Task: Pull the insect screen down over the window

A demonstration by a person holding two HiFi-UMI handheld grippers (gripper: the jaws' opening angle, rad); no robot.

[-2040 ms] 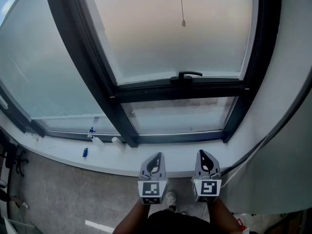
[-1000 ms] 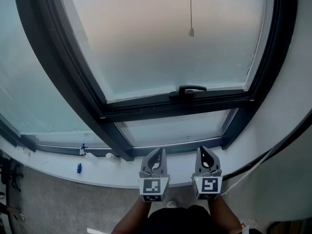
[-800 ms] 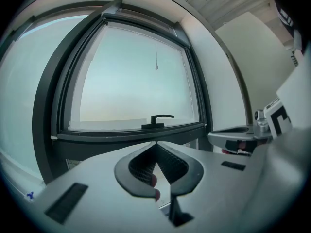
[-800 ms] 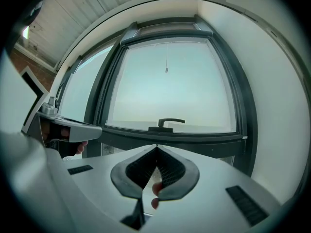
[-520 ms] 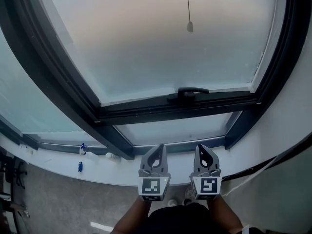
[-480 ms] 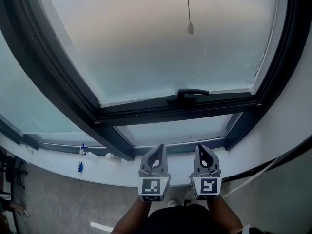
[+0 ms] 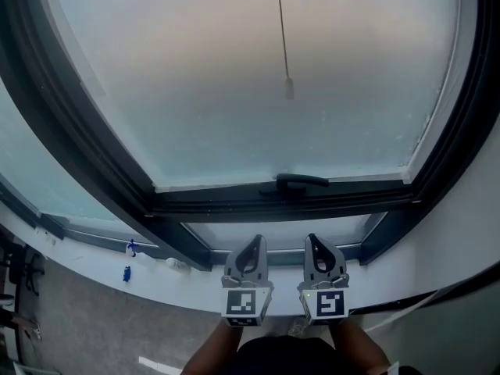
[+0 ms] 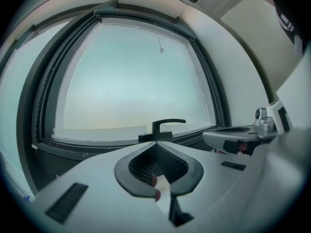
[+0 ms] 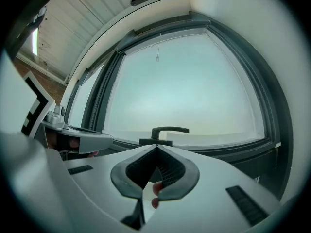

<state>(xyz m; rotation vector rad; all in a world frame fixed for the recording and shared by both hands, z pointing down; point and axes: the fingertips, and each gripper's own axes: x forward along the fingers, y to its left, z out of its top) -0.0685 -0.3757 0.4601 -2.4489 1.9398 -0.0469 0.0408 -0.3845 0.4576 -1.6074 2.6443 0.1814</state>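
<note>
Tongs number two, held side by side and just apart low in the head view: the left tongs (image 7: 253, 244) and the right tongs (image 7: 313, 243), each carrying one marker cube (image 7: 241, 305). Both point towards the window (image 7: 195, 92). In each gripper view the jaws are pressed together at the tips with nothing between them.

One large pale pane fills the dark frame, with one narrow lower pane (image 7: 273, 233) under it and another pane off to the left. One dark handle (image 7: 301, 181) sits on the bottom rail of the large pane, above the tongs and apart from them.

Of the insect screen, only its single pull cord (image 7: 282, 37) shows. It hangs from the top of the frame in front of the glass, and its one small end knob (image 7: 288, 89) hangs well above the handle.

On the white sill (image 7: 94, 268) at left lie two small blue objects (image 7: 130, 247) and one pale object (image 7: 173, 263).
</note>
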